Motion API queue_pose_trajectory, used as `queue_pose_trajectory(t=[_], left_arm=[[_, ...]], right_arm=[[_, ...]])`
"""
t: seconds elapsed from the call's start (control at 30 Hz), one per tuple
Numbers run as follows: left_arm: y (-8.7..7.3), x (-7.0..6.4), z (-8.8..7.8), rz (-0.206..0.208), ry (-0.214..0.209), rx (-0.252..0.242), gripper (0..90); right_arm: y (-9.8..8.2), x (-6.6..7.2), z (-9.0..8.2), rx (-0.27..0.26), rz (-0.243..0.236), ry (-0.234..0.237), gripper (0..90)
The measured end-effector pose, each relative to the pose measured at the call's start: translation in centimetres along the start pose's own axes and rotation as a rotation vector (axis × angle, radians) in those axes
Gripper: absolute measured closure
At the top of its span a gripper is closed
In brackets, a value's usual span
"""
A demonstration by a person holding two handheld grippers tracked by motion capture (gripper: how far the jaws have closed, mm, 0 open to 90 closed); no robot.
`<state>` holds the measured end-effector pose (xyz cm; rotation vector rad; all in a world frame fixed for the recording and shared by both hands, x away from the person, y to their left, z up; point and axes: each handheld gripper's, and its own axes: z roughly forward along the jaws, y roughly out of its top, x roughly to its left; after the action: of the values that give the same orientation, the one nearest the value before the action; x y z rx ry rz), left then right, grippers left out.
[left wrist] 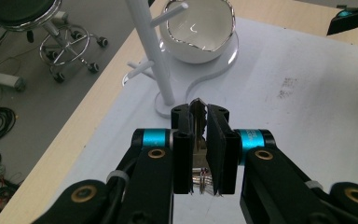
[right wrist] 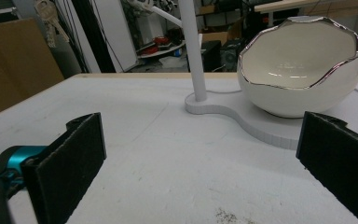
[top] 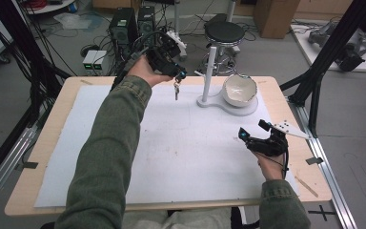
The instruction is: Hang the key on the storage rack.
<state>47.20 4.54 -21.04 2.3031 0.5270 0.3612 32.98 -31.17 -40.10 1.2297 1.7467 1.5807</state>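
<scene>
The left claw (top: 180,75) pinches the keys (top: 176,88) tight, dangling them near the white stand (top: 210,71), likely for hanging. The right claw (top: 252,131) gapes wide and empty over the worktop (top: 47,138), waiting clear.

Tabletop (top: 38,157): light wood, rounded corners, mostly covered by a white mat (top: 181,143); bare wood margin shows all round. On the mat, just right of the left tool (top: 177,75) and well beyond the right tool (top: 253,134): a white stand (top: 209,98) with a flat curved base and an upright post. A white egg-shaped bowl (top: 239,89) with a jagged silver rim sits on that base. Faint dark smudges on the mat ahead of the right tool.
</scene>
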Motion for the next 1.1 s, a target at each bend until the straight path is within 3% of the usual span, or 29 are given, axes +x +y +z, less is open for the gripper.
queue_pose_trajectory(t=[0.33, 0.5, 0.87, 0.97, 1.1], left_arm=[[1.2, -0.4, 2.3, 0.004, -0.027, 0.002, 80.7], [2.1, -0.7, 3.2, 0.0, -0.052, -0.034, 80.7], [3.5, -1.0, 3.9, 0.028, -0.005, -0.063, 80.7], [4.0, -1.1, 3.8, 0.022, -0.009, -0.117, 80.8], [4.2, -0.9, 3.9, 0.024, -0.007, -0.131, 80.8]], right_arm=[[0.0, 0.0, -0.2, 0.001, 0.007, 0.002, 0.4], [0.0, 0.1, -0.2, 0.004, -0.001, -0.003, 0.4], [-0.1, -0.1, -0.1, 0.004, -0.007, -0.004, 0.4], [-0.1, 0.0, -0.1, 0.006, -0.008, -0.005, 0.3], [-0.1, -0.1, -0.2, 0.007, -0.003, -0.005, 0.4]])
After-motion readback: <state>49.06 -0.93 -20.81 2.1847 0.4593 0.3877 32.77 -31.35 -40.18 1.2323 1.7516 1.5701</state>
